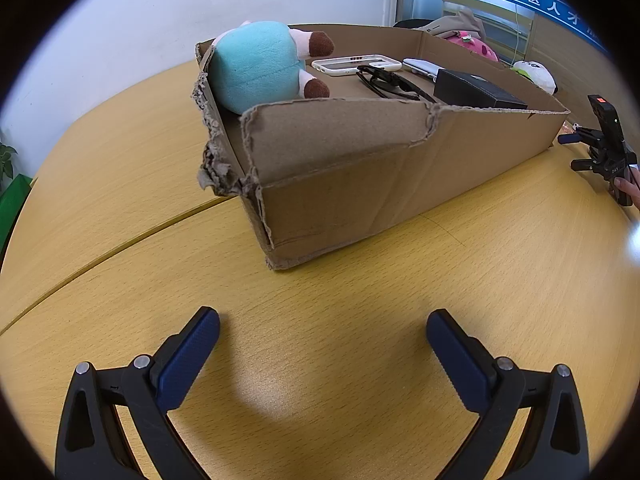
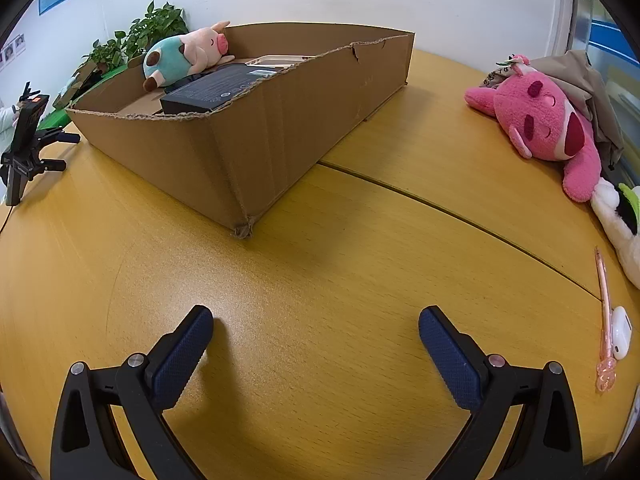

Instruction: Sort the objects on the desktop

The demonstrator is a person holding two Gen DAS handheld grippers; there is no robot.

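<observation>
While both tools hang empty over bare wood, sort status reads as below.

Counter [image 2: 320, 280]: yellow wood, seam across it; carries all items.
Cardboard box [image 2: 248, 120]: sits mid-counter, torn rim, acts as sort bin. Already holds blue-and-pink pig plush [image 1: 256, 64], black flat case [image 2: 208, 88], sunglasses [image 1: 388, 84], white phone case [image 1: 352, 64].
Pink plush [image 2: 548, 120]: lies on counter at far right of right wrist view, well apart from box, half under grey cloth [image 2: 588, 80].
White/green plush [image 2: 620, 216]: just beside pink plush, near counter edge.
Pink pen [image 2: 606, 312]: loose near right edge, white earbud case [image 2: 622, 332] touching or just beside it; cannot tell which.
Left tool [image 1: 323, 340]: jaws fully spread, nothing between.
Right tool [image 2: 316, 336]: jaws fully spread, nothing between.
Step in hand (est.): reach for a loose item w/ right tool.
Technique: approach pen across its shaft, pads low to counter; lift clear of box rim before release.
</observation>
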